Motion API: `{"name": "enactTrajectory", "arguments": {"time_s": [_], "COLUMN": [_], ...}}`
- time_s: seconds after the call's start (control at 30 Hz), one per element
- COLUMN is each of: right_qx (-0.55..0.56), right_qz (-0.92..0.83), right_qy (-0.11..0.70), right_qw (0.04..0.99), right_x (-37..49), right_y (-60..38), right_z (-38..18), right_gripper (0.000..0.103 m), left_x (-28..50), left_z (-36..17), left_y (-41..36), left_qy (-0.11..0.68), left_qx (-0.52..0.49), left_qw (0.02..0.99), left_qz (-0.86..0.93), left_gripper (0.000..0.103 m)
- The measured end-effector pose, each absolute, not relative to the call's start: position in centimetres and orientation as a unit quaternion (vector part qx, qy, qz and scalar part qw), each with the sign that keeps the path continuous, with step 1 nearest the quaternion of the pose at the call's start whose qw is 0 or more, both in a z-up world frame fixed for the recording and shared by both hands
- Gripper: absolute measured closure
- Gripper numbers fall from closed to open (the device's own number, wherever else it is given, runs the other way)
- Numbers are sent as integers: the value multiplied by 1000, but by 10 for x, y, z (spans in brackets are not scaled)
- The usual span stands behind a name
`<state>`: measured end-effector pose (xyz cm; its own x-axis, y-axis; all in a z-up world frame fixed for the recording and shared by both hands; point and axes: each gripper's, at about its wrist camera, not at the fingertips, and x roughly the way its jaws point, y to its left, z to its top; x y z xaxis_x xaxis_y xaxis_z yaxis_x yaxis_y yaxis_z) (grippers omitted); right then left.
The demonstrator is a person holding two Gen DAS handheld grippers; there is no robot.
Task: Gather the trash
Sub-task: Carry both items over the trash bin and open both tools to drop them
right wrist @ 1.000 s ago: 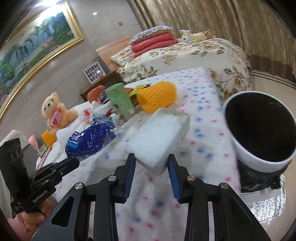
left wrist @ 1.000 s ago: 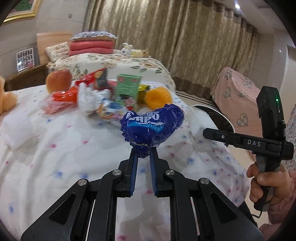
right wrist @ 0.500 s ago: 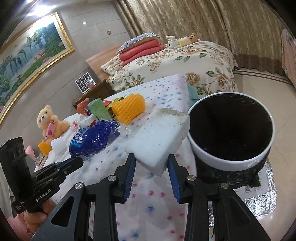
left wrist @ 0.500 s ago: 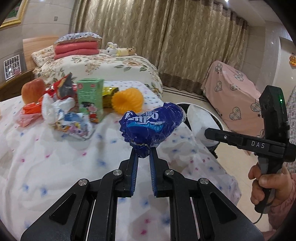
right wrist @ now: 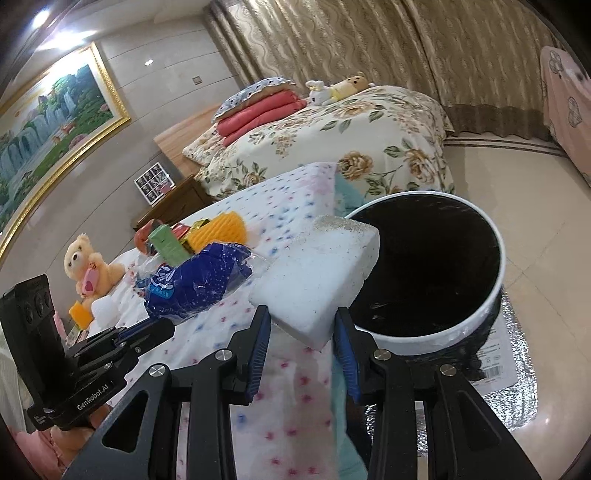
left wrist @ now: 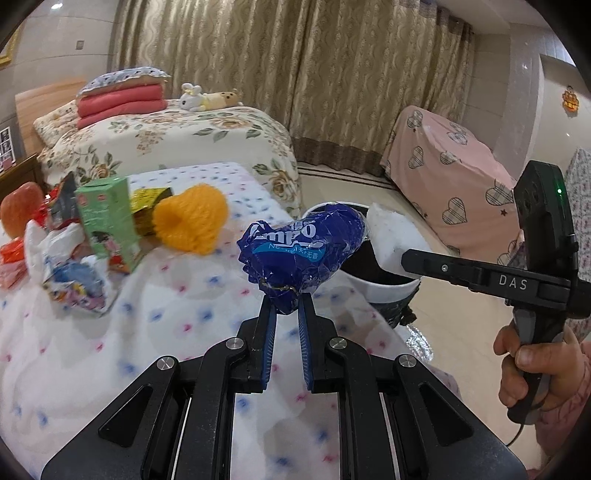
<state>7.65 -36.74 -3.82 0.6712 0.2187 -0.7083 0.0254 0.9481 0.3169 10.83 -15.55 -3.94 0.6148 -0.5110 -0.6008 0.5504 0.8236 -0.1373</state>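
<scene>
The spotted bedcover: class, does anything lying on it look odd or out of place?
Yes. Crumpled wrappers, a green carton and an orange foam net are heaped on the spotted bedcover, litter for the bin.

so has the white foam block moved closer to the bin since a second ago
Yes. In the right wrist view the white foam block now overlaps the bin's rim; earlier it sat clear left of it.

Bright warm indoor light, ceiling spotlights (right wrist: 62, 35) glaring, fisheye bending, dark vignetted corners, slight motion blur
</scene>
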Motion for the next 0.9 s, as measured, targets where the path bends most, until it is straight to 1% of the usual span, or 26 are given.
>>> {"name": "enactTrajectory", "arguments": {"time_s": [0.9], "right_qx": [174], "right_qz": [11], "right_qy": [420], "right_qw": [890], "right_x": [91], "right_y": [-428], "right_z": [-51], "right_gripper": [67], "left_x": [142], "left_z": [-38], "left_y": [-230], "left_qy": [353], "left_qx": [71], "left_qw": [881], "left_qz": [-306], "left_gripper": [92]}}
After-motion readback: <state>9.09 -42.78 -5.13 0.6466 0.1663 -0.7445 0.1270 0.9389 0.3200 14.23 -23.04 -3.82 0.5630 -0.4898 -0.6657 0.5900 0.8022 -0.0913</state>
